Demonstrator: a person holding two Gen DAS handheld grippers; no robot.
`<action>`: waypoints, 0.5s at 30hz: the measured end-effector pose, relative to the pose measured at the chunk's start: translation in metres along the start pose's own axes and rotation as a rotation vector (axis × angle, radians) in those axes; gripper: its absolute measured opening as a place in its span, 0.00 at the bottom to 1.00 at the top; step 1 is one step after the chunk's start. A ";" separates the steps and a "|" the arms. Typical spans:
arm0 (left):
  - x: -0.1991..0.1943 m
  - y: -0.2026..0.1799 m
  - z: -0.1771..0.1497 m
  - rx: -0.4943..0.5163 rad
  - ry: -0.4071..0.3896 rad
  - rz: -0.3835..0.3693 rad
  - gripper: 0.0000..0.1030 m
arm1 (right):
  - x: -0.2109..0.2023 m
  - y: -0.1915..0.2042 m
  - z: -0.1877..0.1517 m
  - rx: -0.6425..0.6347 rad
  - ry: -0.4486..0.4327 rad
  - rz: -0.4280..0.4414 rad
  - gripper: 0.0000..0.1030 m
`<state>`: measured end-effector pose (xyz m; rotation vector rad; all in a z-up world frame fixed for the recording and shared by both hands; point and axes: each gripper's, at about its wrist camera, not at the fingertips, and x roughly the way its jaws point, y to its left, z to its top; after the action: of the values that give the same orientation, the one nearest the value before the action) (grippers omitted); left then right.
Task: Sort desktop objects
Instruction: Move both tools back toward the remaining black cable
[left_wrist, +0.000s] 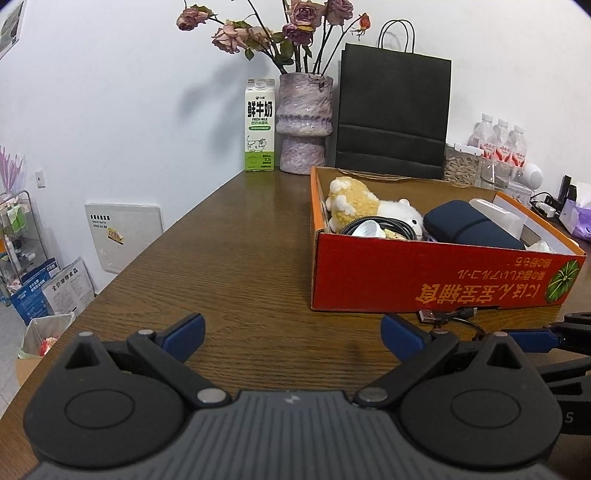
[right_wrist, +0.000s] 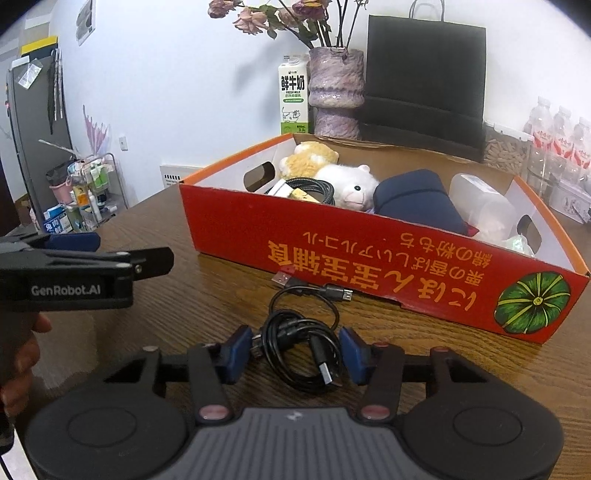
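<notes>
A dark wood-grain table (left_wrist: 240, 258) carries everything. In the left wrist view, a red cardboard box (left_wrist: 424, 273) sits on it at about two o'clock, with a milk carton (left_wrist: 260, 125) and a purple vase (left_wrist: 303, 125) side by side at twelve o'clock and a black paper bag (left_wrist: 393, 114) standing behind the box. In the right wrist view, a coiled black USB cable (right_wrist: 301, 343) lies on the wood at six o'clock of the box.

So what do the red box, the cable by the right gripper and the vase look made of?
Box: printed cardboard, seemingly; brown inner walls, torn lower edge. Cable: black, smooth, likely rubber or plastic sheath, metal USB plug. Vase: probably glazed ceramic; mottled purple, glossy and lumpy.
</notes>
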<state>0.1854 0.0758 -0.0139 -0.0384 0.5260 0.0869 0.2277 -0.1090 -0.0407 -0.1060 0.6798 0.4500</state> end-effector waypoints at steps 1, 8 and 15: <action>0.000 -0.001 0.001 0.002 0.000 -0.001 1.00 | -0.001 0.000 0.000 0.001 -0.004 0.001 0.49; -0.002 -0.014 0.004 0.028 0.002 -0.009 1.00 | -0.012 -0.009 -0.001 0.016 -0.034 -0.006 0.49; 0.004 -0.039 0.006 0.051 0.028 -0.048 1.00 | -0.028 -0.031 -0.005 0.055 -0.067 -0.045 0.49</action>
<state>0.1956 0.0379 -0.0098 -0.0023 0.5550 0.0261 0.2194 -0.1480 -0.0287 -0.0536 0.6223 0.3898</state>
